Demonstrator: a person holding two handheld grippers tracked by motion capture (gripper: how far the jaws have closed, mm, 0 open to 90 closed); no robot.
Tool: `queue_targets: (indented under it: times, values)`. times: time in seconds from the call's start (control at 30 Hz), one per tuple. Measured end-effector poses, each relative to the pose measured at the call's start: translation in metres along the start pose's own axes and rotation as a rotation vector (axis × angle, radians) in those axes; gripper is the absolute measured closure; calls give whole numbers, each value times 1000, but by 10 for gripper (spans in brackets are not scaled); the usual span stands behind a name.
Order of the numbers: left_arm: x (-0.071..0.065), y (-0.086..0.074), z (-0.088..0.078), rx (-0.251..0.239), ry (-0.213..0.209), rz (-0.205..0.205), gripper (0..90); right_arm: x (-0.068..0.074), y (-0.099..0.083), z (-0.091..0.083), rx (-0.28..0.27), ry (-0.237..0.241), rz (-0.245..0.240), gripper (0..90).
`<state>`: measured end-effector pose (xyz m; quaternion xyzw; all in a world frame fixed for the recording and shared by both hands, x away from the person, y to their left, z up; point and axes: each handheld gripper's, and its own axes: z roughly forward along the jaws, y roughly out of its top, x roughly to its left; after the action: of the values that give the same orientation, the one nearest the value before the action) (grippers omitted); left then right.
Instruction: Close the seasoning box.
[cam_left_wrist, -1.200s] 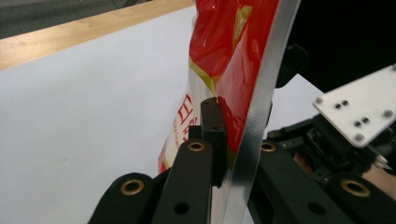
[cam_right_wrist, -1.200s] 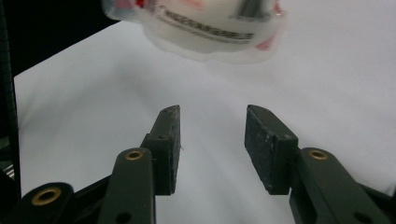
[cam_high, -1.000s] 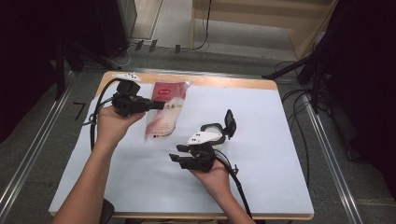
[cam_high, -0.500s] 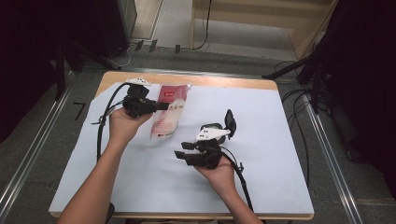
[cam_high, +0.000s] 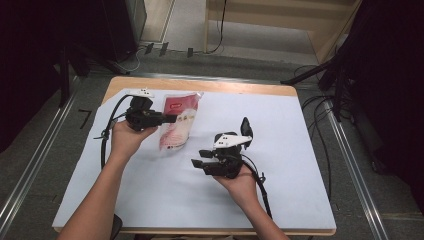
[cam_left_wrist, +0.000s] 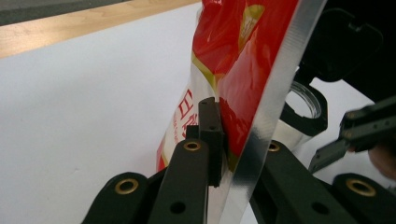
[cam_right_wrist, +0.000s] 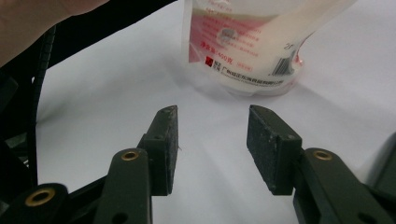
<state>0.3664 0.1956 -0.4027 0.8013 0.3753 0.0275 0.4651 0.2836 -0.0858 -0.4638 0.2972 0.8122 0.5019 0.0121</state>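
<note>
A red-and-white plastic pouch stands tilted on the white sheet, its bottom edge touching the sheet. My left gripper is shut on the pouch's side near the top. In the left gripper view the jaws pinch the red film and silver seam of the pouch. My right gripper lies to the right of the pouch and points at its lower end, open with nothing between its pads. The right gripper view shows the gripper a short way from the pouch's printed bottom, apart from it.
A white sheet covers the wooden table. Black cables trail from both grippers across the sheet. Metal floor rails run along both sides of the table. A wooden frame stands behind it.
My left hand has sunk a little with the pouch, bringing its bottom down onto the sheet. The right gripper has hardly moved.
</note>
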Motion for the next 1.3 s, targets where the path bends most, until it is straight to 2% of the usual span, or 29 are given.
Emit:
queue_targets:
  times: [0.1,0.17,0.23,0.33,0.43,0.57,0.7,0.93,0.97,1.03,1.07,1.13,1.3]
  values:
    - [-1,-2,-2,11,10,15,882,-1,0,-4,6,2,2,541]
    - [-2,-5,-5,18,14,25,881,-3,-1,-12,31,-8,-12,541]
    - [-3,-6,-6,32,26,43,879,-3,-2,-17,23,-3,-14,540]
    - [-6,-8,-7,39,21,54,874,-4,-4,-23,5,2,-20,540]
    - [-8,-12,-8,35,20,60,863,-6,-6,-28,15,-4,-29,540]
    - [-8,-16,-11,28,8,42,857,-7,-7,-30,12,2,-26,540]
    - [-10,-21,-14,43,14,57,852,-8,-8,-30,16,-1,-29,540]
    - [-10,-27,-19,48,15,51,829,-9,-8,-31,18,-7,-29,540]
    - [-10,-28,-18,45,9,38,824,-9,-8,-31,19,-6,-27,540]
    - [-11,-29,-20,54,13,44,815,-9,-8,-30,22,-3,-31,539]
    - [-12,-30,-20,49,6,33,810,-9,-8,-30,26,-4,-30,539]
    - [-12,-31,-21,46,16,42,799,-10,-7,-29,25,-2,-34,539]
    - [-11,-35,-23,34,12,30,756,-10,-7,-28,26,-1,-31,538]
